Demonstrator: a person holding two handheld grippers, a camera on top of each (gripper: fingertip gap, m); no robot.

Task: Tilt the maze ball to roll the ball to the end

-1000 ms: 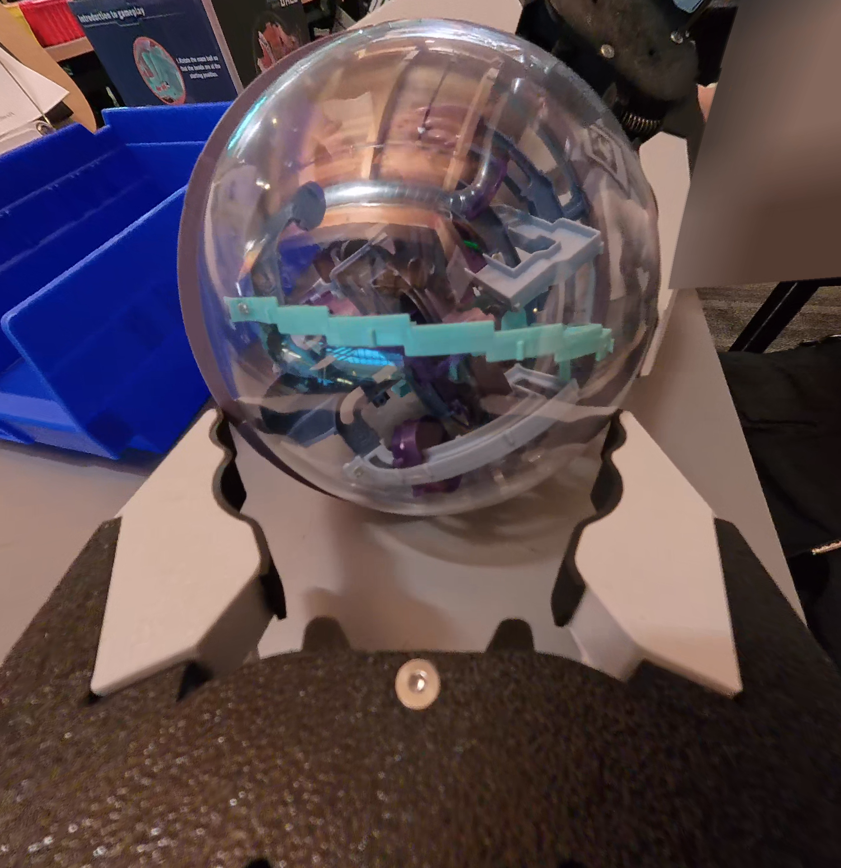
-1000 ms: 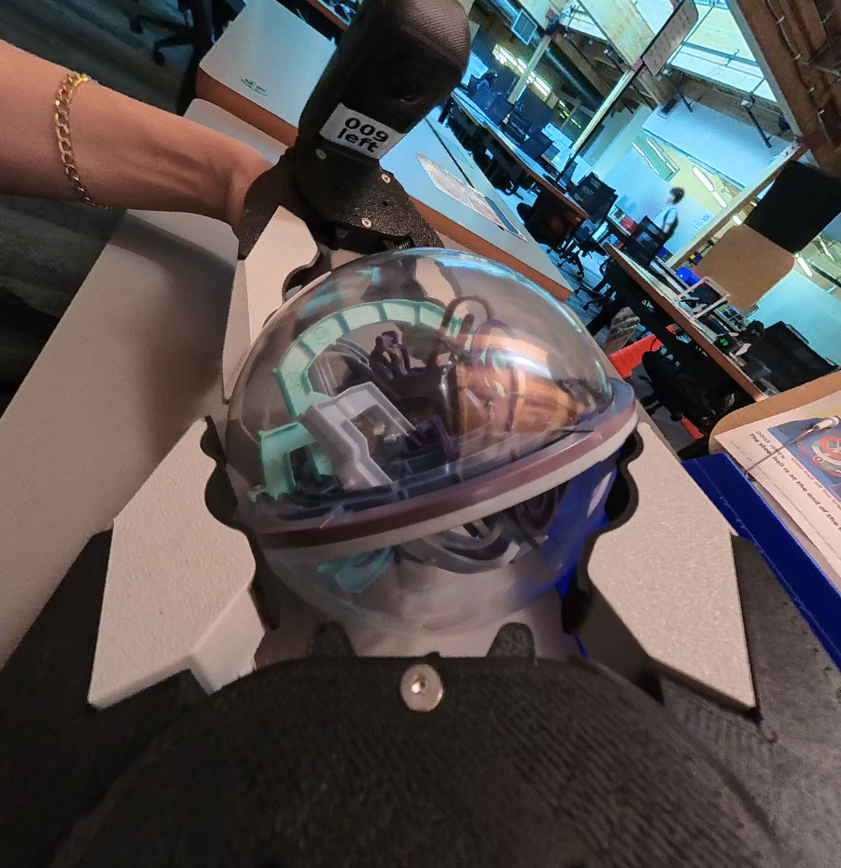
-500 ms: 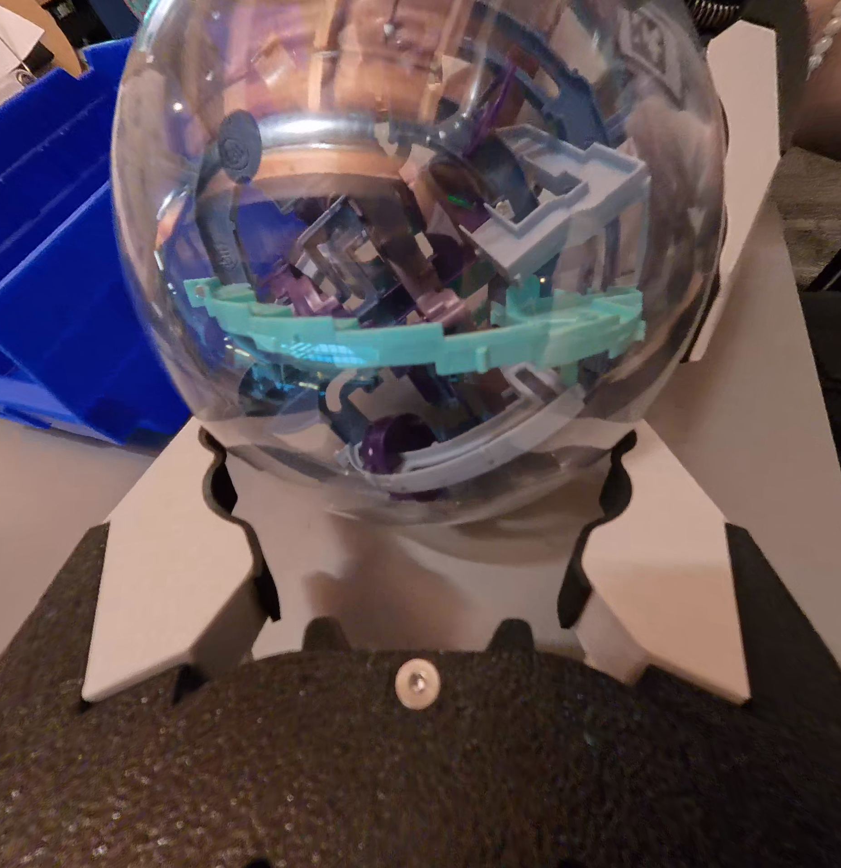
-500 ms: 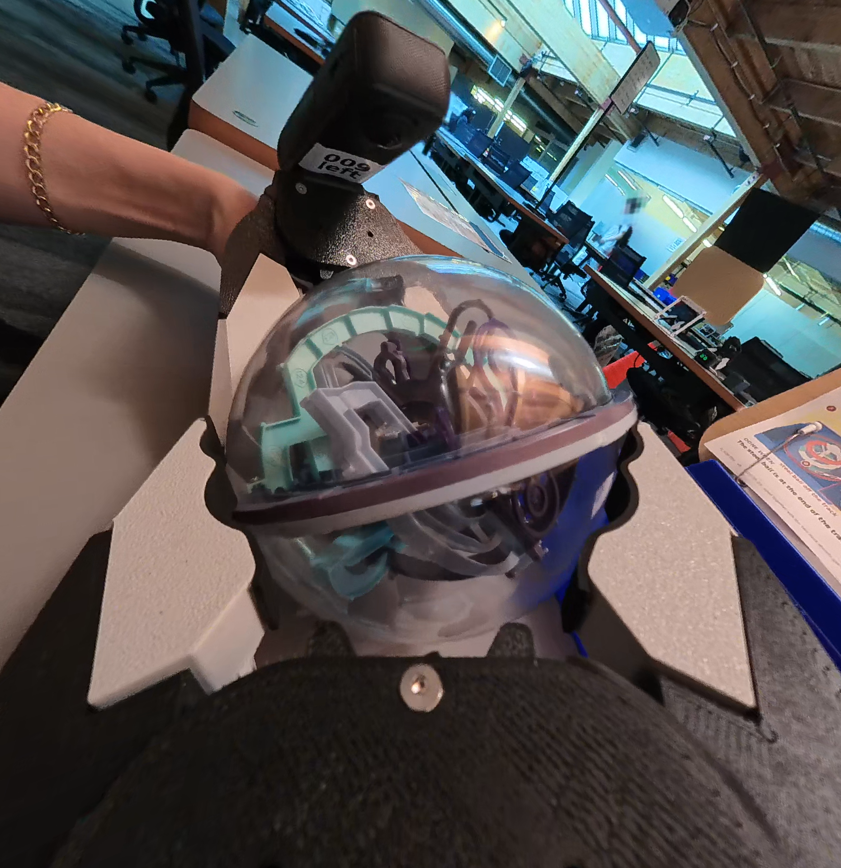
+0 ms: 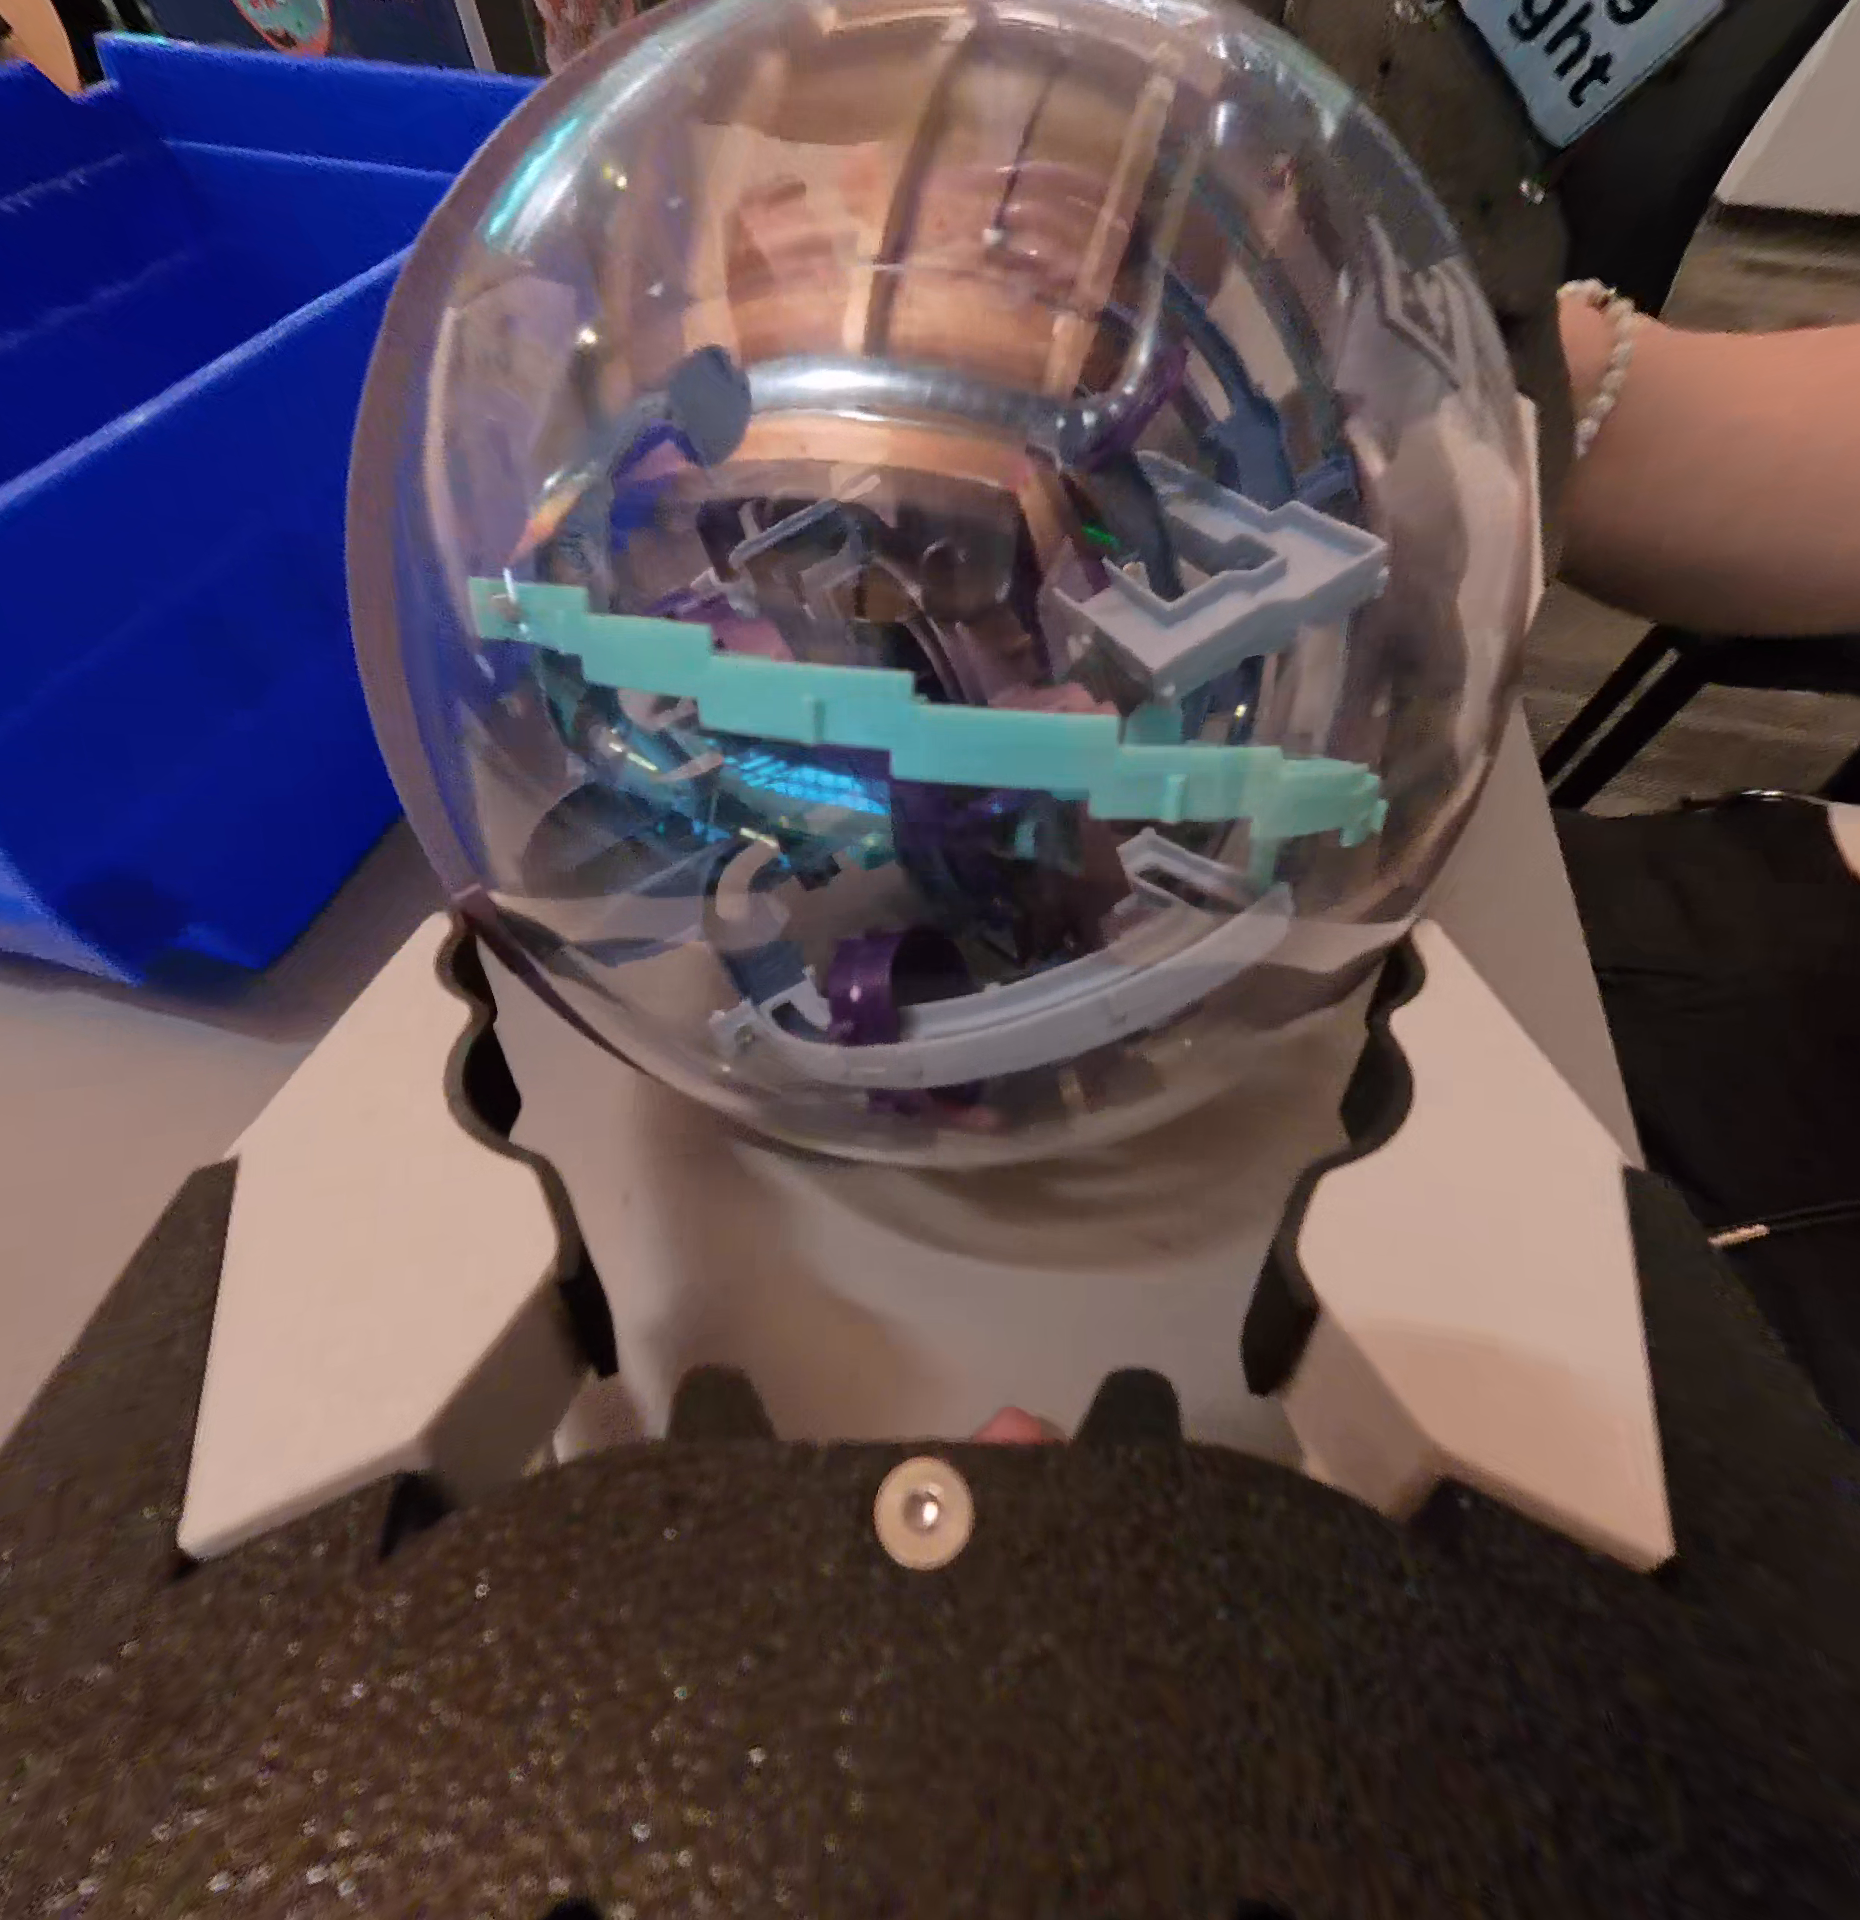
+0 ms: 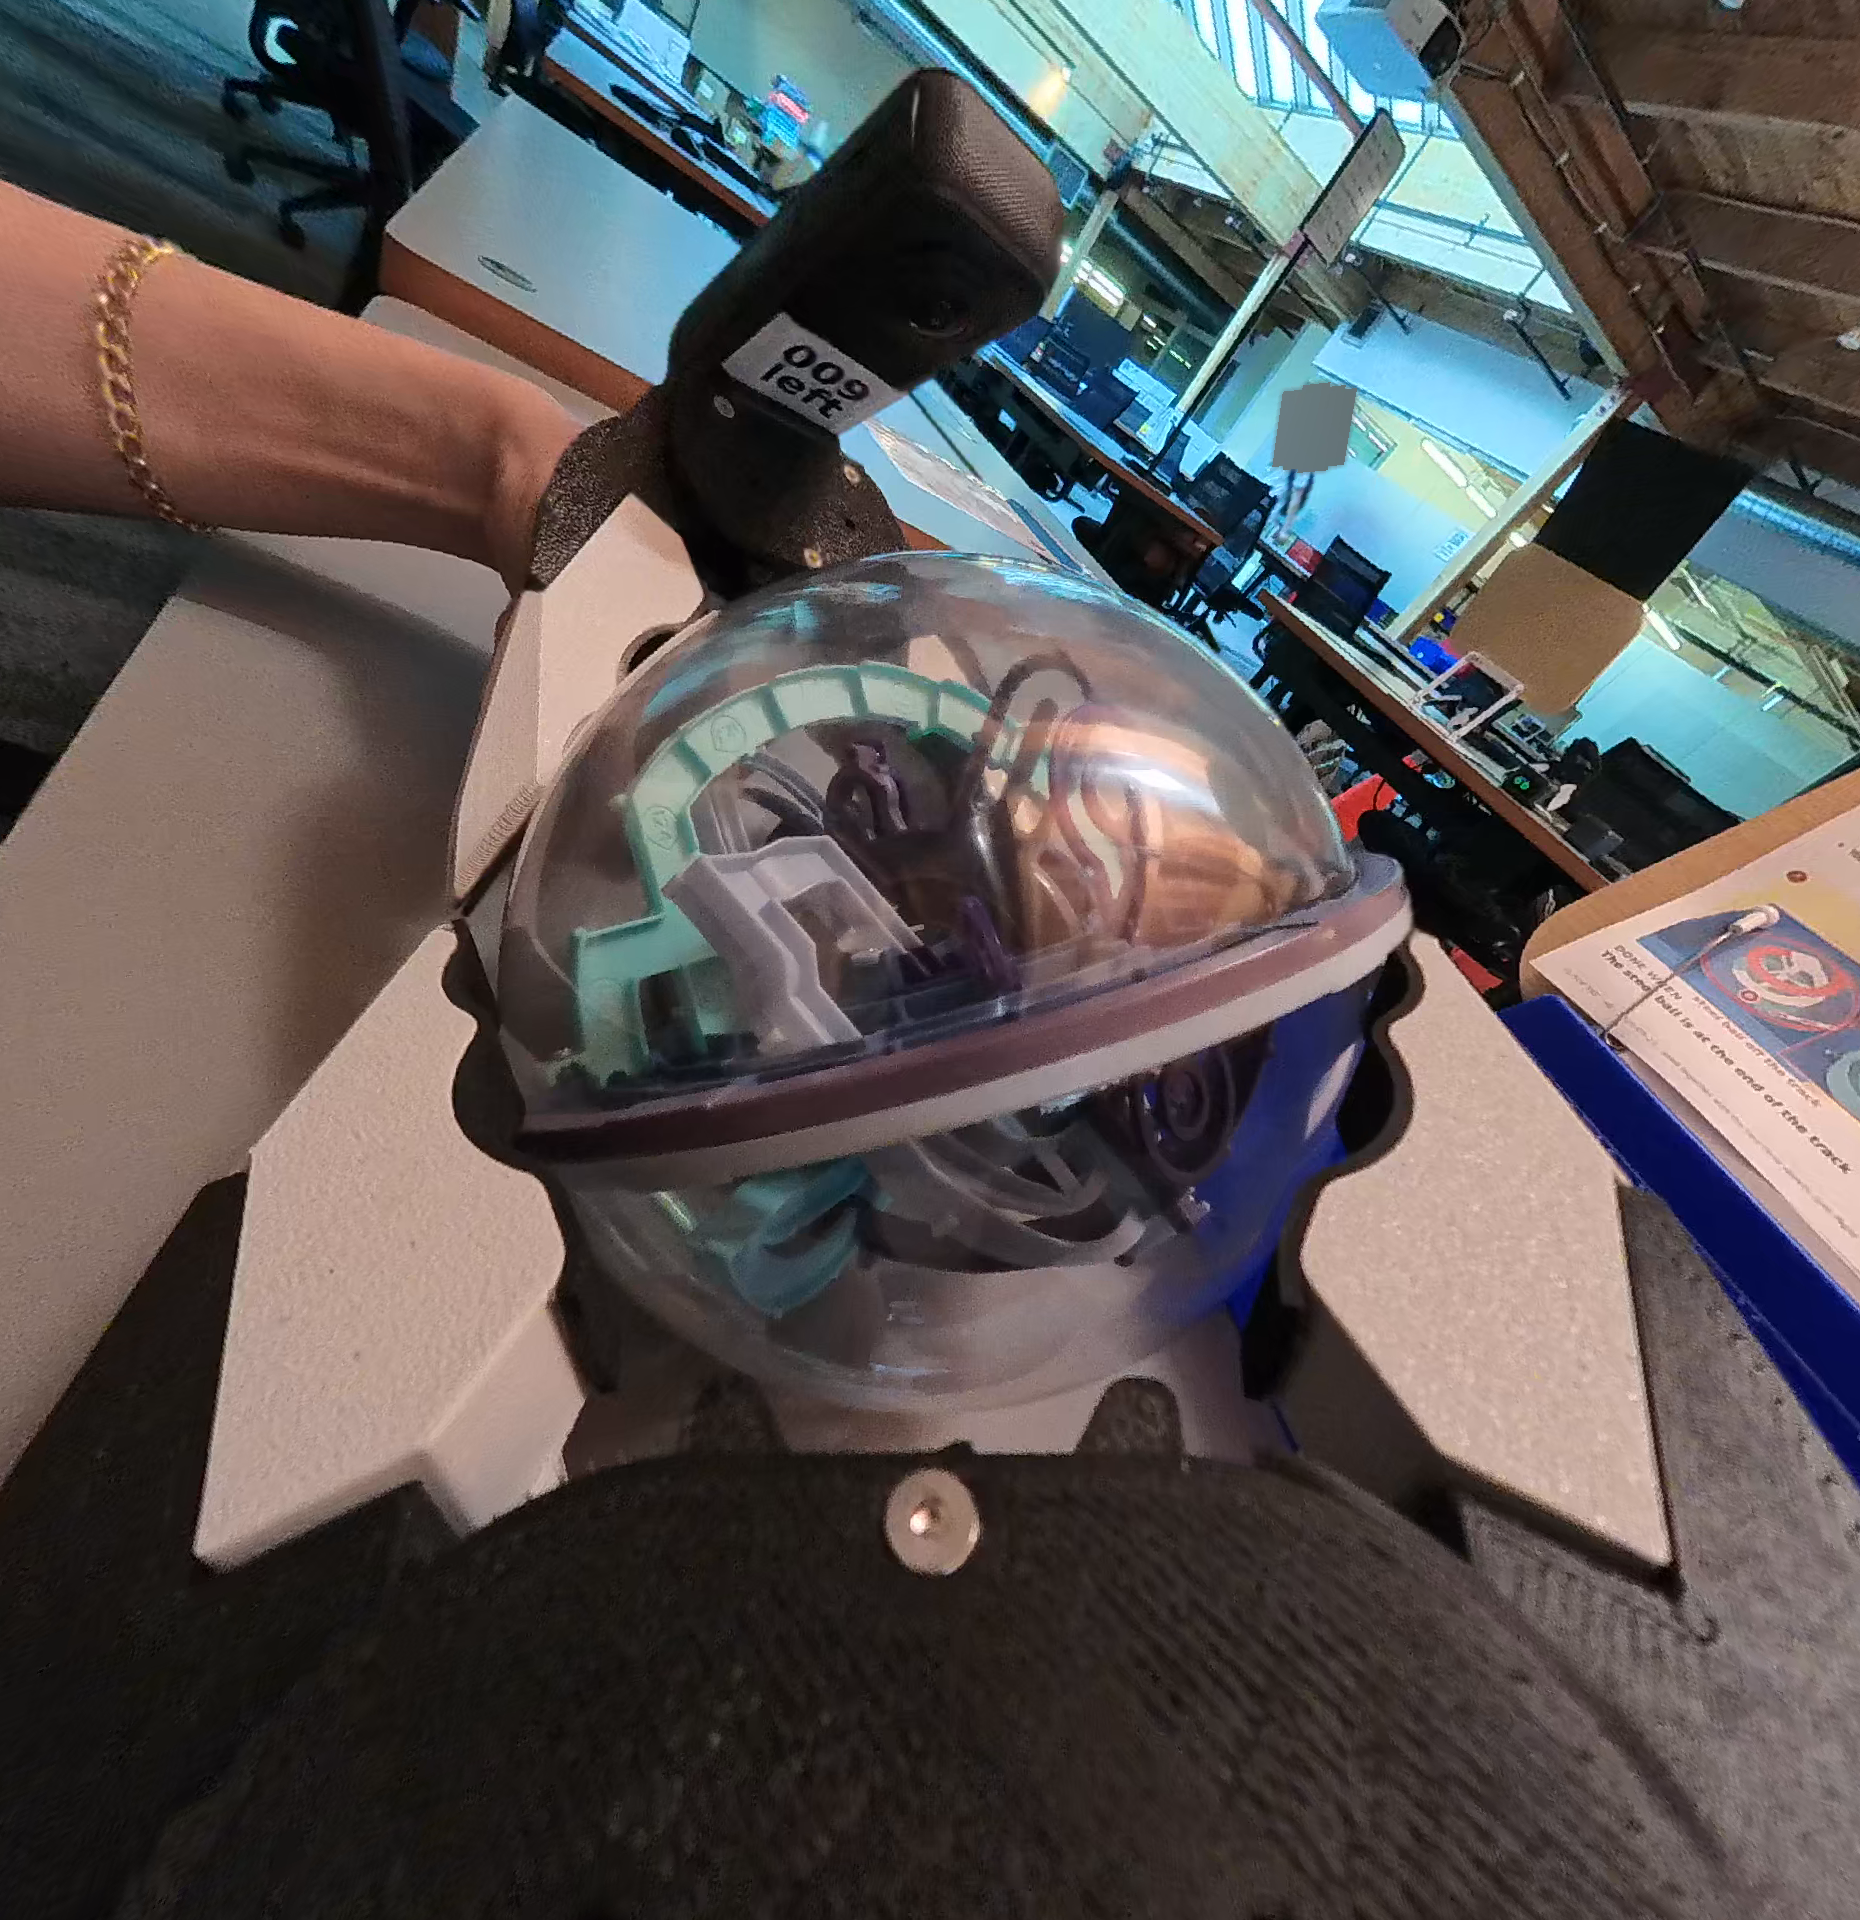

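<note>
Clear plastic maze ball (image 5: 936,582) is sitting gripped between both my pairs of jaws, left gripper (image 5: 931,956) and right gripper (image 6: 926,1039), above the white desk (image 5: 95,1081). Blue bin (image 5: 178,540) is crowding its left; a printed sheet (image 6: 1757,1039) is lying beside.

small steel ball not findable inside the maze ball (image 5: 936,582), its tracks blurred near the bottom, top of the maze ball cut by the upper edge, blue bin (image 5: 178,540) left of it cut off, right gripper (image 5: 1477,125) behind it mostly hidden
</note>
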